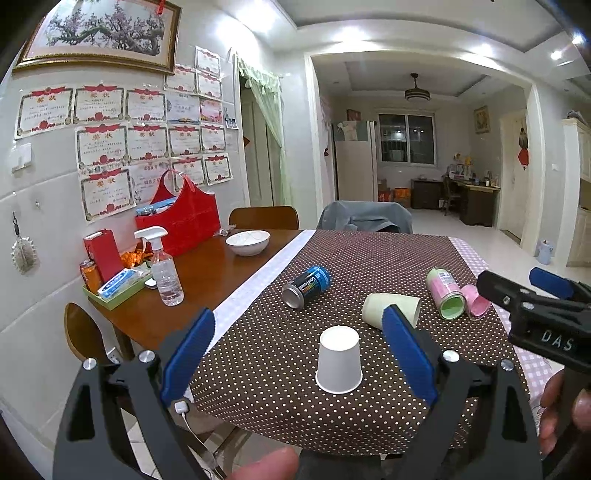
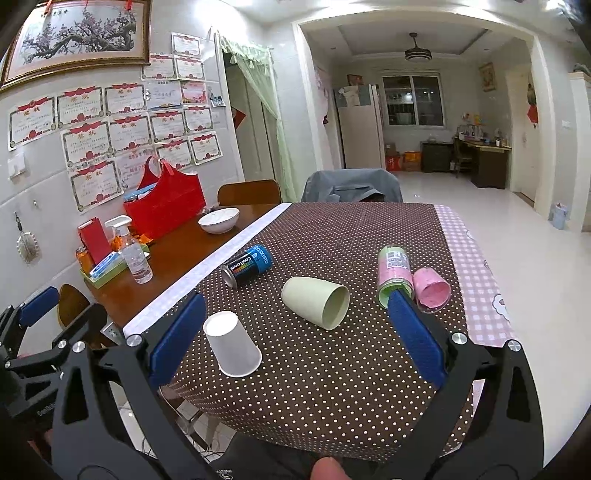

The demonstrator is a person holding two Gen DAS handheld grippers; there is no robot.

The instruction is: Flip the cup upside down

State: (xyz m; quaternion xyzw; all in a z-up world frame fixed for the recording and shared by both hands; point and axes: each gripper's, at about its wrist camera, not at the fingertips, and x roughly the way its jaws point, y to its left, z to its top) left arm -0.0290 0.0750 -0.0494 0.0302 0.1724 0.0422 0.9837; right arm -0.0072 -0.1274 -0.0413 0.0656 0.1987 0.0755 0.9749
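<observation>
Left wall point(image 1: 55, 206): a framed blossom picture point(image 1: 99, 33) above rows of certificates point(image 1: 122, 136). Below, on the bare wood part of the worktop point(image 1: 207, 273): a green tray point(image 1: 114, 291), a spray bottle point(image 1: 164, 269), a red bag point(image 1: 181, 218) and a white bowl point(image 1: 247, 242).

A brown dotted cloth point(image 1: 369, 258) covers the rest of the worktop, with a pink check cloth point(image 2: 476, 266) at its right edge. On the dotted cloth, left to right: a black and blue can point(image 1: 306, 286) on its side; the white paper cup point(image 1: 339, 360) standing mouth down near the front edge; a pale green cup point(image 1: 391, 308) on its side; a pink and green canister point(image 1: 445, 293) and a pink cup point(image 1: 476, 301), both on their sides and touching.

The left gripper point(image 1: 299, 354) is spread wide, grasping nothing, with the paper cup between its fingers but apart from both. The right gripper point(image 2: 295, 339) is likewise spread and empty.

Behind: 2 chairs, 1 draped in grey fabric point(image 2: 351, 184), and an open room with a fridge point(image 1: 354, 162), window point(image 1: 406, 138) and desk point(image 1: 472, 199).
</observation>
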